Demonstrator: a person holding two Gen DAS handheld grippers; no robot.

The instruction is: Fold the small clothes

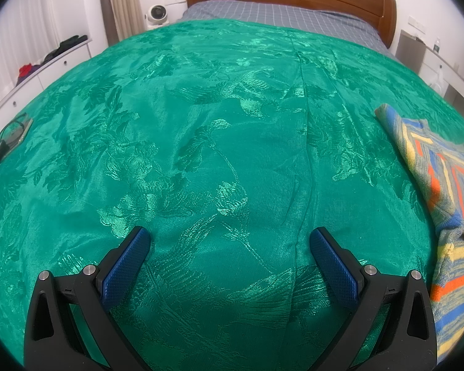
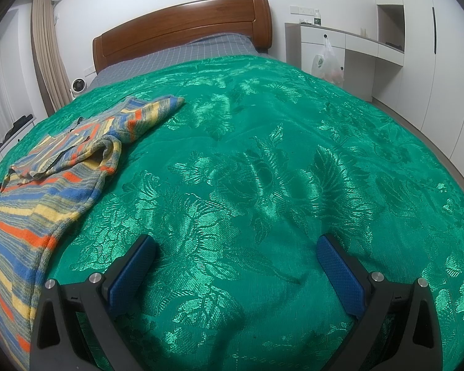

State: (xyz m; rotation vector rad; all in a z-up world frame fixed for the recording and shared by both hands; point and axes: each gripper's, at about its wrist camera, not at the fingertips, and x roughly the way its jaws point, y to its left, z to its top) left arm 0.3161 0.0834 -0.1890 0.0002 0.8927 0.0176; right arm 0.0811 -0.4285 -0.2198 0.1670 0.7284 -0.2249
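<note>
A striped knit garment (image 2: pixel 55 170) in blue, yellow, orange and grey lies partly folded on the green patterned bedspread (image 2: pixel 263 170). It fills the left side of the right wrist view. The left wrist view shows the same garment (image 1: pixel 442 191) at the right edge. My left gripper (image 1: pixel 230 241) hovers open over bare bedspread (image 1: pixel 201 139), left of the garment, with nothing between its blue pads. Just as wide open and empty, my right gripper (image 2: pixel 236 249) sits to the garment's right.
A wooden headboard (image 2: pixel 182 27) and grey checked sheet (image 1: pixel 278 15) lie at the far end of the bed. White drawers (image 1: pixel 46 71) stand on the left, a white desk with a hanging plastic bag (image 2: pixel 328 61) on the right. A dark object (image 1: pixel 12 133) rests at the bedspread's left edge.
</note>
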